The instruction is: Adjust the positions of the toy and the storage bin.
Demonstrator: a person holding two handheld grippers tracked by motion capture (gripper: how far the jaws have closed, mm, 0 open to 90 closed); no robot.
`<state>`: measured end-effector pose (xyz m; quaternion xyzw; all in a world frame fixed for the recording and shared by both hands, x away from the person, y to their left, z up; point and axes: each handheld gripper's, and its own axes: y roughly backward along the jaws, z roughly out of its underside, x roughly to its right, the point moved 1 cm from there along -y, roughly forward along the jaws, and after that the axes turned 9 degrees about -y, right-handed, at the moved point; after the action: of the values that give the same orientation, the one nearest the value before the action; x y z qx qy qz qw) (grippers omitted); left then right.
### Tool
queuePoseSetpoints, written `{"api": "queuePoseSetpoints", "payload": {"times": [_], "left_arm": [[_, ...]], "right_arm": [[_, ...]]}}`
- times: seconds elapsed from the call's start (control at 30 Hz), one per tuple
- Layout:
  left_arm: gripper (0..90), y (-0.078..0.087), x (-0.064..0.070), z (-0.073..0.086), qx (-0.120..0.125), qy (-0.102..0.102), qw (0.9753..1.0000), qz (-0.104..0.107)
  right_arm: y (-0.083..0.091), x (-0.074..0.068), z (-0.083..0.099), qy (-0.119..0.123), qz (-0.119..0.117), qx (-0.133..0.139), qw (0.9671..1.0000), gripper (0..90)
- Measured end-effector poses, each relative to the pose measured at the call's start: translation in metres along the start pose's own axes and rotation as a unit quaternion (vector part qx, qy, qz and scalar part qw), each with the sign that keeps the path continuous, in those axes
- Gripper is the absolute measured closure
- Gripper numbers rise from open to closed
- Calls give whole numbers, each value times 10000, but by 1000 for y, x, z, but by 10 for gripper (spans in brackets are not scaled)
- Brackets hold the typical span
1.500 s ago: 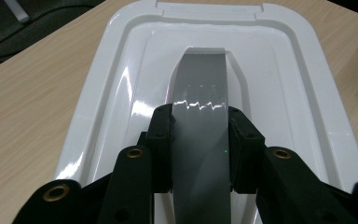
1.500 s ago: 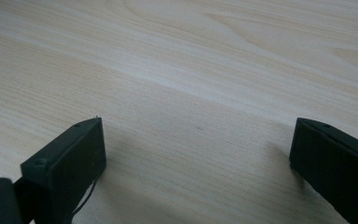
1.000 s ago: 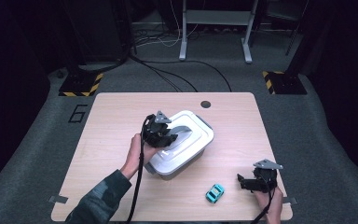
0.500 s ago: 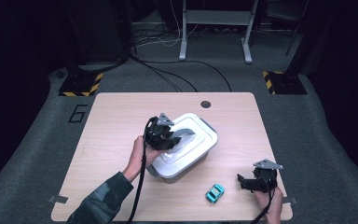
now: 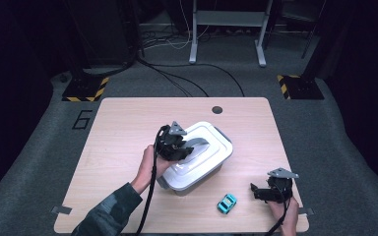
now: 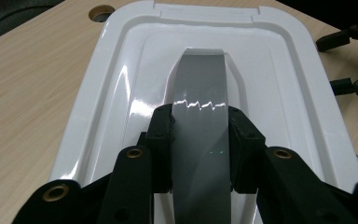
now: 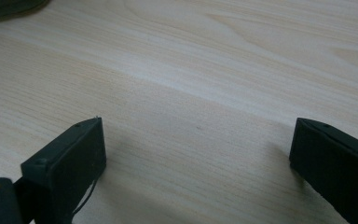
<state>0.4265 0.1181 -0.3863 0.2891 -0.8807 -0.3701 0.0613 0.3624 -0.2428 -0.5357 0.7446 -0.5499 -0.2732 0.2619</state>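
1. The box, white with a lid, stands near the middle of the table, set at a slant to the table's edges.
2. A grey handle runs along the middle of the lid, in a sunken panel.
3. The left gripper is over the box's near-left part, its jaws closed on the handle, one on each side and touching it.
4. The left hand sits at the box's left edge.
5. The right gripper rests low on the table, right of the box and nearer the person, well apart from it.
6. Its jaws stand wide with bare wood between them.
7. A small teal toy car lies on the table just off the box's near-right corner, between box and right gripper.
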Motion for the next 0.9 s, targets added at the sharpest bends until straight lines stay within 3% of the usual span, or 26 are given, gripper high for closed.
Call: {"api": "queuePoseSetpoints", "payload": {"times": [0.2, 0.33, 0.63, 0.9], "left_arm": [[601, -2, 0, -4, -75, -176, 9998, -75], [661, -2, 1, -6, -30, -222, 9997, -121], [668, 2, 1, -8, 13, -300, 9995, -93], [669, 17, 0, -15, 212, -306, 9992, -140]], "right_arm": [[0, 0, 0, -3, -2, -1, 10000, 29], [0, 0, 0, 0, 0, 0, 10000, 29], [0, 0, 0, -5, -6, 0, 10000, 30], [0, 0, 0, 2, -9, 3, 10000, 31]]}}
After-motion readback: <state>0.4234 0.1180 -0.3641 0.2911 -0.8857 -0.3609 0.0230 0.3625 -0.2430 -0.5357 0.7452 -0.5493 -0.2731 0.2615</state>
